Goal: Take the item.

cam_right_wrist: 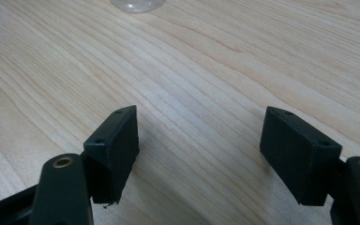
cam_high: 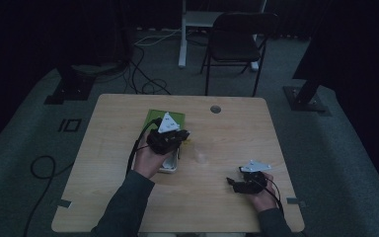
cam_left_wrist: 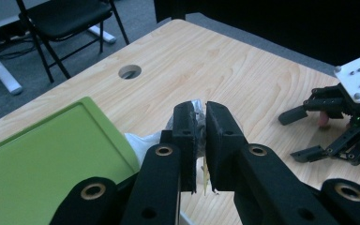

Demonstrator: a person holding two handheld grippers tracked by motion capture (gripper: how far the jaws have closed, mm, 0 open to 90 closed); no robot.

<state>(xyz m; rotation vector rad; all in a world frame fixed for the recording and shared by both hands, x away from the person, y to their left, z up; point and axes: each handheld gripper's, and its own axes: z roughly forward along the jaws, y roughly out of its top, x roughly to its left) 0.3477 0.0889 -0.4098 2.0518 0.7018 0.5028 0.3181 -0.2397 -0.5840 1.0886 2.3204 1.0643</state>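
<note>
Beside green tray (cam_left_wrist: 37, 154): left gripper (cam_left_wrist: 200, 123) jaws clamping crinkly plastic wrapper (cam_left_wrist: 198, 108); right gripper (cam_right_wrist: 199, 150) jaws wide apart.

crinkled clear wrapper (cam_left_wrist: 198, 108) pinched upright, just beside the green tray (cam_left_wrist: 42, 154).

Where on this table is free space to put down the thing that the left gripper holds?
Bare wood lies between the left gripper and right gripper, except a small clear object, and along the table left of the sleeve. It is crowded around the green tray.
</note>
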